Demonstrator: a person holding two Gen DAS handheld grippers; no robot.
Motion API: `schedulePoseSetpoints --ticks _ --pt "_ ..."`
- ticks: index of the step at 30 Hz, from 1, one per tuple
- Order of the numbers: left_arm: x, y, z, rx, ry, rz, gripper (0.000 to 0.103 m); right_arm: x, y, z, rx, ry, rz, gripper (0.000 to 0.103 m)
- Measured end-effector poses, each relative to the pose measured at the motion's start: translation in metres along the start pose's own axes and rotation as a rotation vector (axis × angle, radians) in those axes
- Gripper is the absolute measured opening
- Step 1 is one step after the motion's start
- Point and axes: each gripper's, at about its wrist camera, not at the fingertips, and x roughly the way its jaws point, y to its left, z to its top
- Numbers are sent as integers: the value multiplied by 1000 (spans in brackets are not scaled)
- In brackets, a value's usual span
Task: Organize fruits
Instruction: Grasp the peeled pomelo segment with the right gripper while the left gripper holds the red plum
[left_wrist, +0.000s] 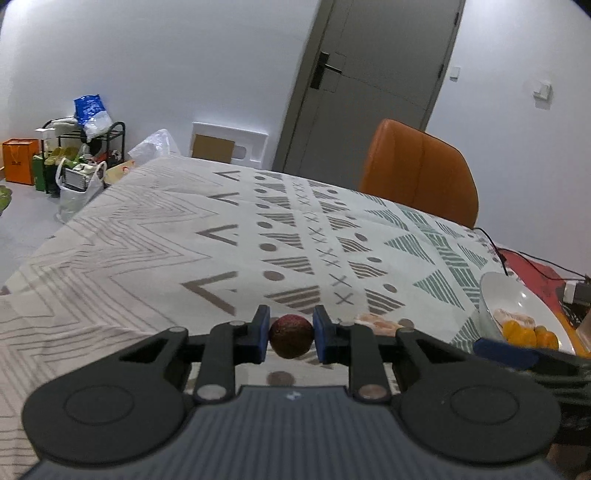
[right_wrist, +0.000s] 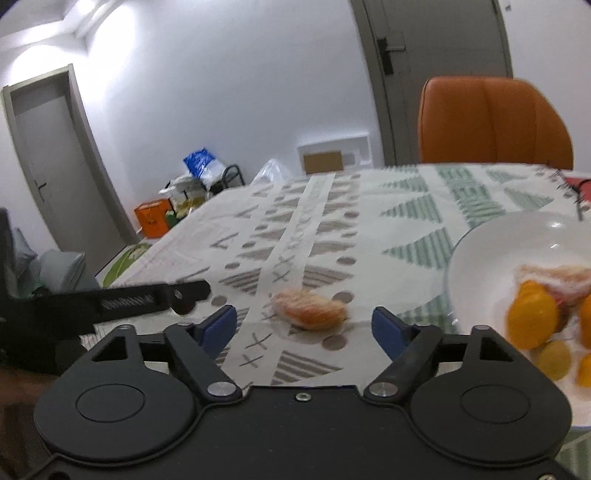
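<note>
- Fruits: several orange pieces and a pale peeled segment already lie in the white bowl (right_wrist: 480, 251), at about 3 o'clock in the right wrist view, so the sorting looks partly done.
- A dark red round fruit (left_wrist: 291, 336) sits between the blue pads of the left gripper (left_wrist: 290, 334), which is clenched on it, low over the patterned tablecloth (left_wrist: 147, 240); it is not yet in the bowl.
- A pale orange segment (right_wrist: 309, 308) lies loose on the cloth, at 12 o'clock just ahead of the right gripper (right_wrist: 304, 323), whose jaws are spread wide, gripping nothing.
- Left to do, as I judge it: carry the red fruit toward the bowl at 3 o'clock, then collect the loose segment.
</note>
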Motion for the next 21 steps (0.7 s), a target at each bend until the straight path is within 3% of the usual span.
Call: schedulePoseSetpoints --ticks 4,21 --pt "-8 13 2 -13 -12 11 23 13 5 -2 9 38 20 68" --pt "-20 52 1 -61 -25 72 23 48 18 3 -43 68 -27 70"
